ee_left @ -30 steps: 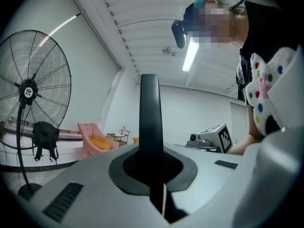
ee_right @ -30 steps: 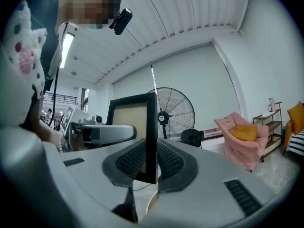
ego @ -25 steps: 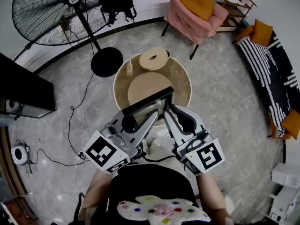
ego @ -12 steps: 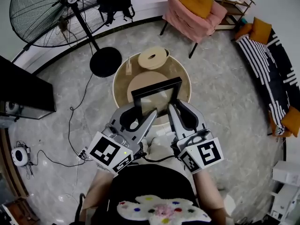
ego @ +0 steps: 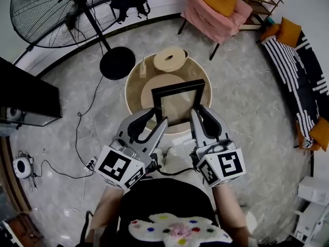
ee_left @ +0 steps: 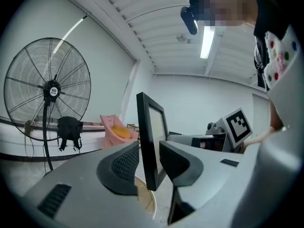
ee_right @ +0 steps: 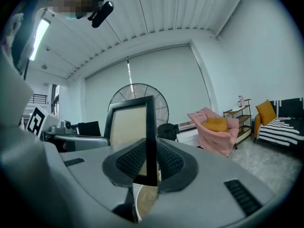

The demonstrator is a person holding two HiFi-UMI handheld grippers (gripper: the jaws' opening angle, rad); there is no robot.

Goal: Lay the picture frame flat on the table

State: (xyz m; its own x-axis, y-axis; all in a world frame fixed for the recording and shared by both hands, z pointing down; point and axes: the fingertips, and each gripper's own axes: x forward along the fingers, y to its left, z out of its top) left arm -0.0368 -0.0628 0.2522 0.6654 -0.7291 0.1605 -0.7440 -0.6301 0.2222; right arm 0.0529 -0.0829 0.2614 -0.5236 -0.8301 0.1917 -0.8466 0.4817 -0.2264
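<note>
A black picture frame (ego: 179, 103) with a pale insert stands upright over the round wooden table (ego: 134, 89). My right gripper (ego: 199, 112) is shut on the frame's right edge; in the right gripper view both ribbed pads press on the frame (ee_right: 145, 127) at my right gripper (ee_right: 151, 161). My left gripper (ego: 153, 121) is at the frame's lower left corner. In the left gripper view the frame (ee_left: 151, 137) stands between the jaws of my left gripper (ee_left: 148, 163), which are opening, with a gap on each side.
On the table lie a round mat (ego: 154, 82), a thick wooden ring (ego: 169, 58) and a small upright piece (ego: 142, 68). A floor fan (ego: 51, 9) with its base (ego: 117, 65) stands at the far left, a pink armchair (ego: 211, 6) behind, a striped sofa (ego: 303, 71) at the right.
The frame has swung from a tilt near my body to upright, further out over the table. My left gripper's jaws have come off its left edge. The right gripper kept its hold.
</note>
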